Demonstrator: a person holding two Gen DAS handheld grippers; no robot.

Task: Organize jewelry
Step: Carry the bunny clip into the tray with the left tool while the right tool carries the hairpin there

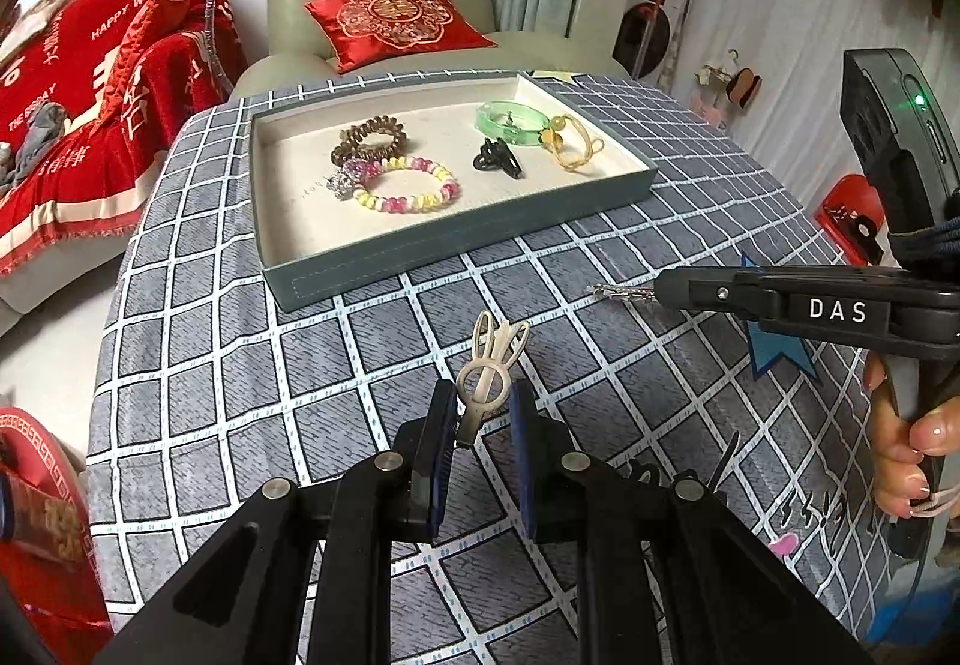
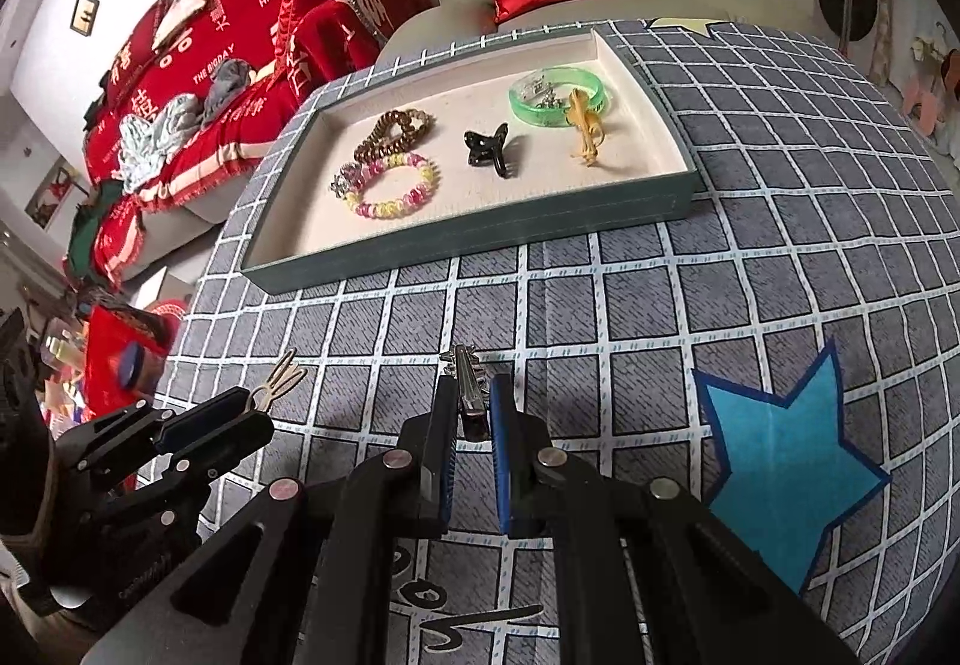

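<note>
jewelry lay partly sorted: ahead of both claws, a grey-green tray with a cream lining (image 1: 456, 239) held a brown spiral hair tie (image 1: 369, 140), a pink-and-yellow beaded bracelet (image 1: 408, 183), a black claw clip (image 1: 497, 159), a translucent green bangle (image 1: 513, 123) and an amber-yellow clip (image 1: 573, 143).

the left claw (image 1: 480, 419) was pinching the stem of a cream bunny-eared plastic hair clip (image 1: 489, 371), its ears poking forward past the pads. the right claw (image 2: 471, 413) was pinching a slim silver metal hair clip (image 2: 468, 386), whose tip stuck out in front, just above the grey checked cloth of the surface (image 2: 660, 305). to the right of the right claw lay a blue star patch (image 2: 780, 461).

both pieces looked light and stiff. the cream clip seemed thin and likely brittle, so a grip low on the stem, away from the fine loops, looked safest. the metal clip looked smooth and apt to slide or twist between the pads; holding it across its flat sides near the thicker end seemed best.

readable writing: "das" on the right claw's body in the left view; "happy wedding" and "the bigday" on the red sofa throw (image 2: 240, 35).
</note>
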